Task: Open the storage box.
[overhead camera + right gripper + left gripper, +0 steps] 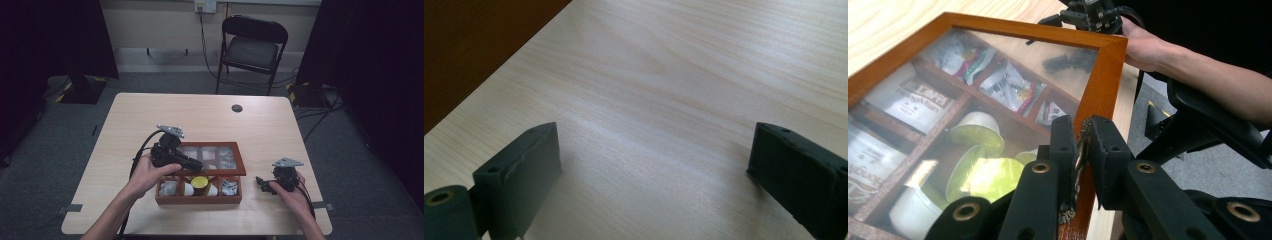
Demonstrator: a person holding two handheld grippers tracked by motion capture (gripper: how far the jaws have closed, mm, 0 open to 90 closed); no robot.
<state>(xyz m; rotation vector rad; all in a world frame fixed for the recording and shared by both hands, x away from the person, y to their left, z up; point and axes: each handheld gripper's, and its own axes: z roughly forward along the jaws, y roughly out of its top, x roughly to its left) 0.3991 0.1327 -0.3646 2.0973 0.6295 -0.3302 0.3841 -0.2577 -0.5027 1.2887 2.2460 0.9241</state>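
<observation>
L gripper clamped on a metal latch at the front edge of the glass-paned lid of the wooden box, lid raised partway. Box sits near counter front edge (sachets, pods inside). R gripper just right of box, low over counter, jaws wide apart, holding nothing.

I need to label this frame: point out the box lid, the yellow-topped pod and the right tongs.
Box lid (1110,65): left gripper view, on its wooden frame at the right edge.
Yellow-topped pod (199,182): high view, on its yellow top, inside the box.
Right tongs (654,170): right gripper view, midway between the two open fingertips.
</observation>
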